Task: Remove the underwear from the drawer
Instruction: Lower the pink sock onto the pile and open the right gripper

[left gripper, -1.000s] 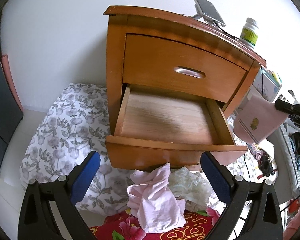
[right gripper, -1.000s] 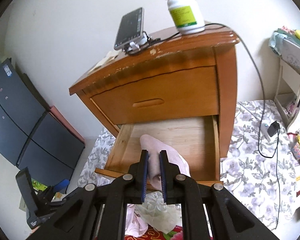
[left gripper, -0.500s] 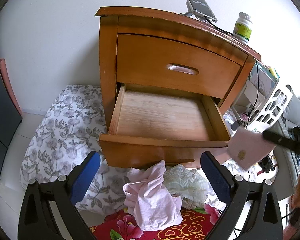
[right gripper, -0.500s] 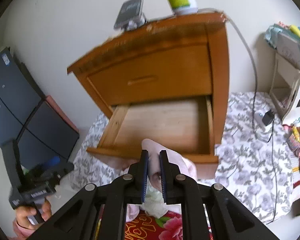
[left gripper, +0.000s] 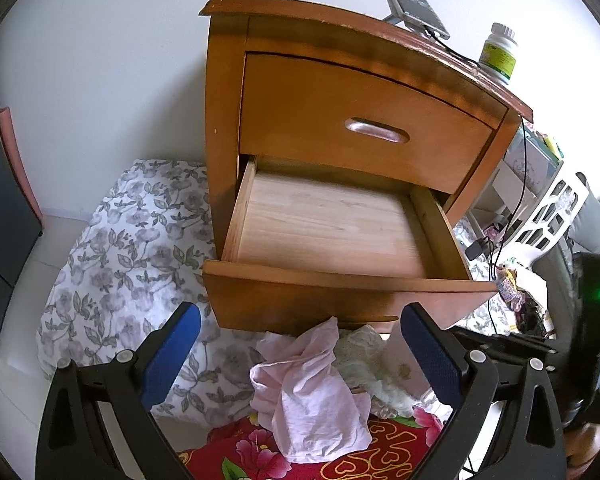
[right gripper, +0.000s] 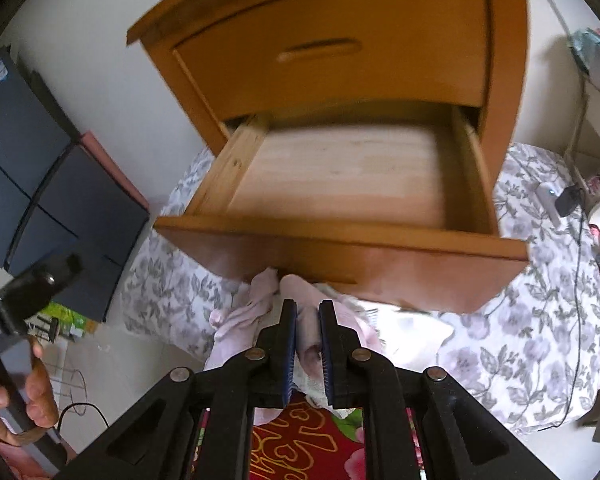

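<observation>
White wall (left gripper: 100, 60), floral floor cloth (left gripper: 112, 248)

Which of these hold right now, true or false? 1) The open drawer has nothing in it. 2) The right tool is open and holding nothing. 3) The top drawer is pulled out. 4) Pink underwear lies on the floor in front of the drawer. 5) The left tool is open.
1) True: the drawer shows only bare wood.
2) False: the right tool is shut on pink cloth.
3) False: the top drawer is closed; the lower one is out.
4) True: the pink underwear lies in a pile there.
5) True: the left tool is wide open, holding nothing.
</observation>
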Action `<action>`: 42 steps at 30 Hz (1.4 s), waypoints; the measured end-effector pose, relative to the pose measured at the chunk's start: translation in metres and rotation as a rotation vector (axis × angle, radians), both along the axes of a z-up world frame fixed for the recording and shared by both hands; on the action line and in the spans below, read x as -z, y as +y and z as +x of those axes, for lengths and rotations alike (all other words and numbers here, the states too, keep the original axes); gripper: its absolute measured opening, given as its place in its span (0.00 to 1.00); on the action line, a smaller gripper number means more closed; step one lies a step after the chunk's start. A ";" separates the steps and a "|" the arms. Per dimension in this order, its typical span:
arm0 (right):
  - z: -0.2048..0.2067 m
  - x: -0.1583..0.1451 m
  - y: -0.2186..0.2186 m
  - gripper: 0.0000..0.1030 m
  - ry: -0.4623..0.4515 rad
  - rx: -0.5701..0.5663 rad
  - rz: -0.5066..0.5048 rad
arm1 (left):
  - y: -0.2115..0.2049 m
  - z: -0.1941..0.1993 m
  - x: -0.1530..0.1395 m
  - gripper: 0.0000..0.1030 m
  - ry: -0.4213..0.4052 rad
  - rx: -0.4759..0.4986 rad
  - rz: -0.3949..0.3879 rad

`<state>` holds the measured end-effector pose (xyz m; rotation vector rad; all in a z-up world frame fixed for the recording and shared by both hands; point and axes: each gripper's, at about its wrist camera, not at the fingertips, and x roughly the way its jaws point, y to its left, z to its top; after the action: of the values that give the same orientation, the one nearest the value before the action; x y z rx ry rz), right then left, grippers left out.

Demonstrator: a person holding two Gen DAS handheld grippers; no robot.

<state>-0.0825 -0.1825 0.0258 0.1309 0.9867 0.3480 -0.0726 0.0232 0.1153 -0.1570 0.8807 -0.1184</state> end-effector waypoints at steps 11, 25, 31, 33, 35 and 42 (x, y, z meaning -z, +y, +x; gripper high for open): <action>0.016 0.025 0.047 0.15 0.051 -0.068 -0.034 | 0.005 0.011 0.017 0.97 0.042 -0.004 -0.011; 0.035 0.040 0.055 0.42 0.127 -0.094 -0.030 | 0.012 0.031 0.040 0.97 0.104 -0.021 -0.015; 0.035 0.022 0.038 0.57 0.088 -0.062 -0.016 | 0.011 0.035 0.039 0.97 0.103 -0.019 -0.014; 0.034 0.016 0.030 0.58 0.071 -0.044 -0.015 | 0.010 0.036 0.037 0.97 0.098 -0.017 -0.012; 0.034 0.009 0.024 0.61 0.051 -0.026 -0.015 | 0.009 0.036 0.036 0.97 0.094 -0.017 -0.011; 0.033 -0.011 -0.007 0.74 -0.013 0.059 -0.012 | 0.008 0.037 0.027 0.97 0.073 -0.024 -0.006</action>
<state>-0.0499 -0.1890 0.0365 0.1464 0.9700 0.2880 -0.0358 0.0315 0.0879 -0.1788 0.9511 -0.0933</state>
